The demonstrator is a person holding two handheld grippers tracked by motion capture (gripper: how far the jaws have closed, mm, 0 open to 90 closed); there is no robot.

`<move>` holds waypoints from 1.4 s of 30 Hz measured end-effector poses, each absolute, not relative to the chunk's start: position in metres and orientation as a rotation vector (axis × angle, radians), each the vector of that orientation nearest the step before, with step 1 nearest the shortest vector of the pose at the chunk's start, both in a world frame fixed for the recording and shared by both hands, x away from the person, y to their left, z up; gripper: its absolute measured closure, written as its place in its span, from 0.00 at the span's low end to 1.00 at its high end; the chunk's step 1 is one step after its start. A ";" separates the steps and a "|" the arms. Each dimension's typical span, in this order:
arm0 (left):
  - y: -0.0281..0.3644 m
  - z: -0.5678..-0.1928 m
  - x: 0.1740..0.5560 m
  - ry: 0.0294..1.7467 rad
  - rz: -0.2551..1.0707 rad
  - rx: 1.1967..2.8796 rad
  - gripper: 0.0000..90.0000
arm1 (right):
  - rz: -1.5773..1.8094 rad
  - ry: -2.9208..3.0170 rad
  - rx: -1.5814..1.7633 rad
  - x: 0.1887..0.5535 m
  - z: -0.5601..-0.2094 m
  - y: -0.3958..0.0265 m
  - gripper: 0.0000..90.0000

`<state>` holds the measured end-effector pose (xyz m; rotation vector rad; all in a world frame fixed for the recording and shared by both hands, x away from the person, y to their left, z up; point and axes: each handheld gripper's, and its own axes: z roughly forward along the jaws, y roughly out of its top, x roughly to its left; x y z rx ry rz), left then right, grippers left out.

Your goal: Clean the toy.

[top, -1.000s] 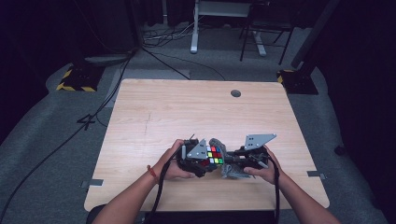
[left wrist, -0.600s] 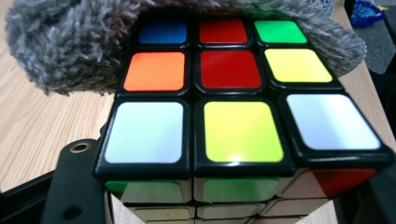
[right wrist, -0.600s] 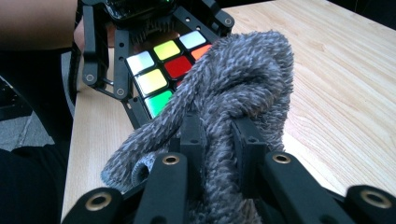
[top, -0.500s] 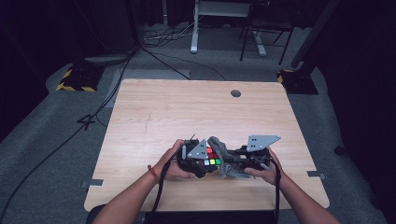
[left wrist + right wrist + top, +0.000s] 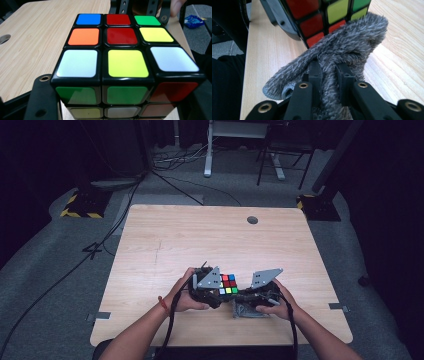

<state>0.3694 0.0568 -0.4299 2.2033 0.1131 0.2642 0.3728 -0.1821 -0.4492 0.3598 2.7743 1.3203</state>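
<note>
I've got the Rubik's cube (image 5: 125, 62) clamped in the left hand-held gripper (image 5: 212, 292), near the counter's (image 5: 200, 240) front edge, about mid-width. Right hand-held gripper (image 5: 329, 75) is pinching a grey fuzzy cloth (image 5: 342, 47), pressed vs the cube's lower side. Step in hand, I reckon: wiping the cube. Next: rub cloth across that face w/ cube kept steady. Vs a sec ago: cube sits about the same spot; no real change.
</note>
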 end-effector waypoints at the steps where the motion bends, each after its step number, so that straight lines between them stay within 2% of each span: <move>1: 0.057 -0.431 0.370 0.117 0.269 2.212 0.37 | 1.336 2.756 0.349 0.372 -0.446 -0.184 0.86; 10: 0.053 -0.439 0.372 0.117 0.235 2.253 0.37 | 1.527 2.566 0.372 0.370 -0.420 -0.204 0.86; 15: 0.050 -0.437 0.368 0.103 0.229 2.223 0.37 | 1.487 2.585 0.422 0.376 -0.426 -0.203 0.86; 24: 0.043 -0.442 0.366 0.111 0.241 2.271 0.36 | 1.459 2.660 0.437 0.379 -0.436 -0.201 0.86; 30: 0.040 -0.446 0.369 0.135 0.212 2.329 0.34 | 1.408 2.684 0.441 0.380 -0.439 -0.199 0.86; 37: 0.032 -0.456 0.366 0.082 0.222 2.425 0.37 | 1.381 2.697 0.375 0.372 -0.436 -0.191 0.87; 42: 0.038 -0.446 0.367 0.090 0.230 2.343 0.37 | 1.349 2.683 0.380 0.372 -0.435 -0.193 0.87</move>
